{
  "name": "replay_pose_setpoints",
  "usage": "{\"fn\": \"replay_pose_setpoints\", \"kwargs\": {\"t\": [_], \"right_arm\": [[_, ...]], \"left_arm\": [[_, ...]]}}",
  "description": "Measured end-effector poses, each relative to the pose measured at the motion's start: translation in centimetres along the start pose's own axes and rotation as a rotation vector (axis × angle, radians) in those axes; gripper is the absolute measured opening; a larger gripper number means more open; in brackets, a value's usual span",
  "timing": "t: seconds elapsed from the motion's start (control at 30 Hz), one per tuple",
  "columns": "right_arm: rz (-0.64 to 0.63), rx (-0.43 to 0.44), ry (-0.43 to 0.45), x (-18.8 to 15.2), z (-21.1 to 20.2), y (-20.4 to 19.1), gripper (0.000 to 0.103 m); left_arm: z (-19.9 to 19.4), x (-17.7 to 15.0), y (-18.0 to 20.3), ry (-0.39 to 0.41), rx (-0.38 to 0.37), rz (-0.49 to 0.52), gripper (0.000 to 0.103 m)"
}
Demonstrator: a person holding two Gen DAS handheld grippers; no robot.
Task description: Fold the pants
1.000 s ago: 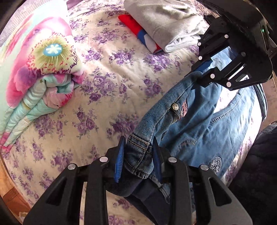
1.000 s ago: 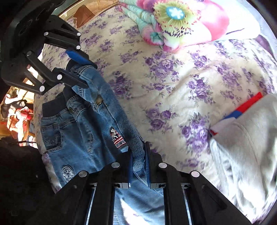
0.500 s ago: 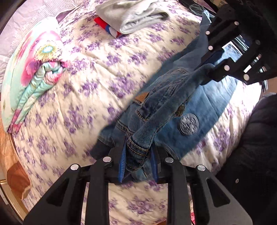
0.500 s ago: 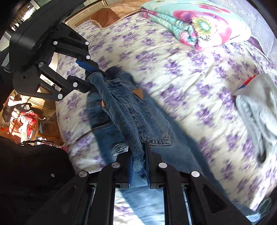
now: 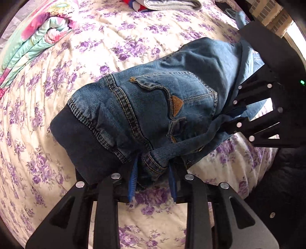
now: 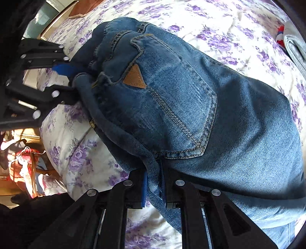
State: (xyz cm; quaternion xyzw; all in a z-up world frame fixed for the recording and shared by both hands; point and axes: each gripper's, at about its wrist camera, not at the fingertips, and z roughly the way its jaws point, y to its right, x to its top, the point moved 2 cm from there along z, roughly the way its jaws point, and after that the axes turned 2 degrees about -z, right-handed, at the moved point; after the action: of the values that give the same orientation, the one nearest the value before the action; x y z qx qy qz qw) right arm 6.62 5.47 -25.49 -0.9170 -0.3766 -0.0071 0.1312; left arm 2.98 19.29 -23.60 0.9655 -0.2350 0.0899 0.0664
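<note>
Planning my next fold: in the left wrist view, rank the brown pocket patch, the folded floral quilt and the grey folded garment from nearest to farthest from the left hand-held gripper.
1. Brown pocket patch, just ahead on the jeans that the left hand-held gripper clamps.
2. Folded floral quilt, far left.
3. Grey folded garment, top edge, farthest.

Floral bedspread point(image 5: 57, 118), folded quilt point(image 5: 38, 38), grey garment point(image 5: 172, 2).

Home bedroom; bed under quilted floral bedspread point(image 5: 133, 38); folded pastel flowered blanket point(image 5: 36, 38) at far side; stack of folded clothes point(image 5: 172, 3) on bed; wooden bed frame point(image 6: 57, 11) at edge.
</note>
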Motion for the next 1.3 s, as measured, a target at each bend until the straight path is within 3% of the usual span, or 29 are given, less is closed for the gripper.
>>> {"fn": "replay_pose_setpoints", "kwargs": {"t": [0.03,0.13,0.17,0.2,0.3,0.43,0.53,0.57,0.6,0.67,0.73,0.77,0.83,0.87,0.9,0.93,0.97,1.13,1.23,1.3], "right_arm": [[-0.002,0.002,-0.003,0.0,-0.1,0.0,0.013],[0.001,-0.003,-0.004,0.1,-0.1,-0.3,0.013],[0.002,-0.007,-0.003,0.1,-0.2,-0.3,0.013],[0.005,-0.007,-0.003,0.3,-0.1,-0.4,0.013],[0.015,0.002,0.005,0.3,-0.2,-0.5,0.013],[0.018,0.013,0.023,0.0,-0.2,-0.2,0.014],[0.018,0.021,0.045,-0.7,-0.3,0.3,0.015],[0.016,0.021,0.050,-0.7,-0.4,0.3,0.015],[0.013,0.021,0.052,-0.8,-0.4,0.2,0.016],[0.002,0.008,0.055,-1.2,-0.7,0.1,0.016],[-0.011,0.012,0.040,-1.4,-1.4,-0.4,0.027],[-0.014,0.038,0.036,-1.6,-2.1,-0.7,0.036],[-0.030,0.062,0.063,-1.7,-3.9,-1.0,0.038],[-0.037,0.068,0.080,-1.8,-4.7,-1.1,0.034],[-0.035,0.075,0.097,-1.7,-5.4,-1.0,0.015],[-0.030,0.069,0.108,-1.4,-5.6,-0.9,0.005],[-0.028,0.053,0.112,-1.1,-5.5,-0.8,0.002],[-0.012,0.041,0.002,-1.1,-0.2,0.0,0.002],[0.043,0.114,-0.001,-1.0,-1.8,1.2,0.003],[0.117,0.129,0.055,-0.9,-5.2,4.1,0.004]], "left_arm": [[-0.6,-0.4,0.2,0.008,-0.007,-0.011,0.035],[-2.9,-2.0,0.8,0.036,-0.014,-0.034,0.063],[-3.7,-2.5,0.9,0.042,-0.004,-0.045,0.084],[-4.8,-2.9,1.1,0.054,0.006,-0.057,0.092],[-8.0,-2.8,1.1,0.144,-0.047,-0.118,0.092],[-7.6,-0.8,-0.4,0.232,-0.158,-0.381,0.093],[-3.0,-0.3,-1.6,0.165,-0.169,-0.638,0.086],[-0.9,-0.4,-1.7,0.113,-0.170,-0.711,0.069],[0.5,0.0,-1.7,0.078,-0.117,-0.743,0.062],[1.4,0.4,-0.7,0.077,0.007,-0.709,0.061],[1.8,1.1,0.6,0.043,0.100,-0.666,0.061],[2.0,1.4,0.9,0.032,0.126,-0.653,0.062],[2.1,1.6,0.7,0.027,0.130,-0.662,0.062],[2.1,1.5,0.5,0.031,0.119,-0.675,0.061],[2.1,1.5,0.4,0.036,0.111,-0.688,0.061],[2.0,1.4,0.4,0.040,0.105,-0.699,0.061],[1.7,1.1,0.3,0.043,0.104,-0.704,0.061],[0.8,-0.2,0.3,0.054,0.096,-0.738,0.052],[0.5,-1.1,0.7,0.067,0.123,-0.732,0.048],[0.4,-1.2,0.7,0.067,0.129,-0.738,0.047]]}}
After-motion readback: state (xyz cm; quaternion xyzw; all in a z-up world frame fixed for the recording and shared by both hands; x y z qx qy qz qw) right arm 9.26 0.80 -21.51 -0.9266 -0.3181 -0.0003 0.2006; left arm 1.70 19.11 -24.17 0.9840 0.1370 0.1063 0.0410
